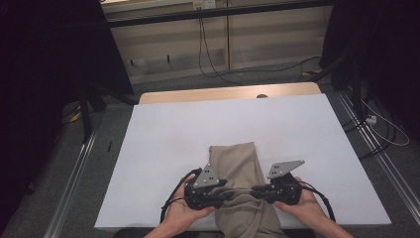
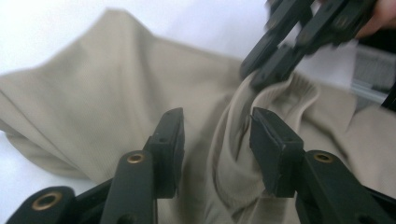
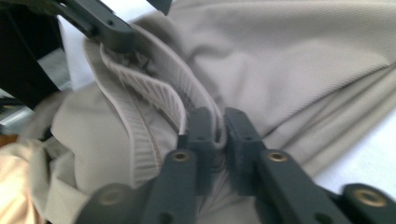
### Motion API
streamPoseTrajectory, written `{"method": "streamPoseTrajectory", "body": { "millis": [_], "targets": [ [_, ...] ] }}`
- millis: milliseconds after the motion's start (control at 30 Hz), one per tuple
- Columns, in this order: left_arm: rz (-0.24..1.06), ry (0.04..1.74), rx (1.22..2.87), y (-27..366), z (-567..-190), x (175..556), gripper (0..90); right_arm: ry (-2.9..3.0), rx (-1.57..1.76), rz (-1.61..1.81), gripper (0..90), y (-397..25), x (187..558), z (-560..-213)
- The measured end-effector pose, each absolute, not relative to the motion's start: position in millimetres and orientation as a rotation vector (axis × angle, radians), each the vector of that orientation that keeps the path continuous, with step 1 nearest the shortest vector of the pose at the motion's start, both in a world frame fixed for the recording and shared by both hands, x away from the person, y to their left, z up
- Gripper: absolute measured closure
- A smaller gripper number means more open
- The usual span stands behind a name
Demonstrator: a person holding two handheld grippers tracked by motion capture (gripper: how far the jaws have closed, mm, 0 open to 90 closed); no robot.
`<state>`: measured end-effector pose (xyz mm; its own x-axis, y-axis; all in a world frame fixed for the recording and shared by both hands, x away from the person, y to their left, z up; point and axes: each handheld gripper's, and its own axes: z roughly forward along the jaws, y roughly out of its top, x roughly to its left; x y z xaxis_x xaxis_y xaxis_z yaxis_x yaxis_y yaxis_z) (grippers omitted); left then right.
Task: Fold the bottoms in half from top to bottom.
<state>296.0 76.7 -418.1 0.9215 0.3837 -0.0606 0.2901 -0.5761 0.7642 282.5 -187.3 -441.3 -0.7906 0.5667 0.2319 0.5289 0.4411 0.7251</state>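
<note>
At the near edge of the white worktop (image 1: 163,134), the left tongs (image 1: 229,194) and the right tongs (image 1: 253,190) are held facing each other over a beige ribbed garment (image 1: 237,163). The right tongs (image 3: 217,135) are seen clamped on the garment's ribbed hem (image 3: 154,93). The left tongs (image 2: 217,140) are held apart, with a raised fold of the cloth (image 2: 229,154) between them. Beyond the tongs, the garment is spread flat toward the middle of the worktop

Left tool (image 1: 229,194): held low centre-left of the high view, jaws spread apart. Right tool (image 1: 255,190): held low centre-right, jaws closed together. Both tools are pointed inward, tips near.
</note>
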Motion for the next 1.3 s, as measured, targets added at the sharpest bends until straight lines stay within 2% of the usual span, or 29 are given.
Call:
{"method": "streamPoseTrajectory", "body": {
  "millis": [167,300,400,567,667,733,767,800,833,867,933,1033,1067,1100,1133,1167,1200,1233,1300],
  "targets": [
    [0.208,0.399,2.33,78.8,-424.4,286.0,59.0,2.6,0.948,1.329,85.9,-195.6,272.1,-431.7],
    [0.224,0.391,2.343,82.6,-427.6,279.6,63.9,2.617,0.869,1.343,86.0,-197.0,258.0,-427.9],
    [0.21,0.305,2.372,84.1,-429.4,268.3,66.5,2.636,0.786,1.256,85.7,-191.4,245.2,-428.5],
    [0.217,0.222,2.411,83.8,-428.1,254.4,74.7,2.679,0.791,1.202,78.0,-192.5,232.7,-435.7],
    [0.119,0.26,2.409,89.3,-427.6,255.0,69.8,2.718,0.809,1.179,71.6,-195.1,226.6,-440.2],
    [0.033,0.316,2.361,92.9,-426.3,259.3,61.3,2.735,0.824,1.236,64.5,-198.3,226.2,-439.4],
    [0.033,0.316,2.361,92.9,-426.3,259.3,58.5,2.735,0.824,1.236,64.5,-198.3,226.2,-439.4],
    [0.028,0.344,2.327,95.5,-423.5,261.9,54.9,2.697,0.864,1.314,53.4,-201.7,231.1,-433.3],
    [0.027,0.357,2.318,97.1,-420.9,264.4,49.4,2.678,0.882,1.334,48.9,-202.6,233.7,-430.7],
    [0.037,0.382,2.293,99.0,-417.4,268.1,44.4,2.651,0.901,1.354,46.5,-204.4,237.8,-427.2],
    [0.072,0.447,2.208,106.2,-407.7,282.4,40.0,2.594,0.922,1.385,43.8,-209.4,247.5,-420.9],
    [0.147,0.476,2.183,109.7,-402.8,294.9,29.5,2.514,1.002,1.402,38.7,-218.7,266.3,-413.8],
    [0.173,0.497,2.179,111.0,-401.7,303.4,29.5,2.514,1.002,1.402,38.7,-218.7,266.3,-413.8],
    [0.194,0.538,2.167,112.1,-402.0,313.2,25.4,2.465,1.038,1.361,37.8,-222.1,281.6,-412.1],
    [0.206,0.587,2.166,113.0,-402.7,323.9,25.0,2.447,1.054,1.347,37.9,-222.8,290.6,-412.4],
    [0.232,0.635,2.167,112.7,-406.7,344.6,25.7,2.438,1.059,1.323,38.2,-222.5,300.5,-413.2],
    [0.232,0.635,2.167,112.7,-406.7,344.6,26.9,2.438,1.059,1.323,38.2,-222.5,300.5,-413.2],
    [0.288,0.63,2.19,110.8,-409.1,353.6,26.9,2.434,1.063,1.289,39.0,-221.6,311.0,-414.5],
    [0.301,0.654,2.2,106.7,-413.8,372.8,30.9,2.426,1.064,1.221,45.6,-217.8,343.8,-421.3]
  ]
}}
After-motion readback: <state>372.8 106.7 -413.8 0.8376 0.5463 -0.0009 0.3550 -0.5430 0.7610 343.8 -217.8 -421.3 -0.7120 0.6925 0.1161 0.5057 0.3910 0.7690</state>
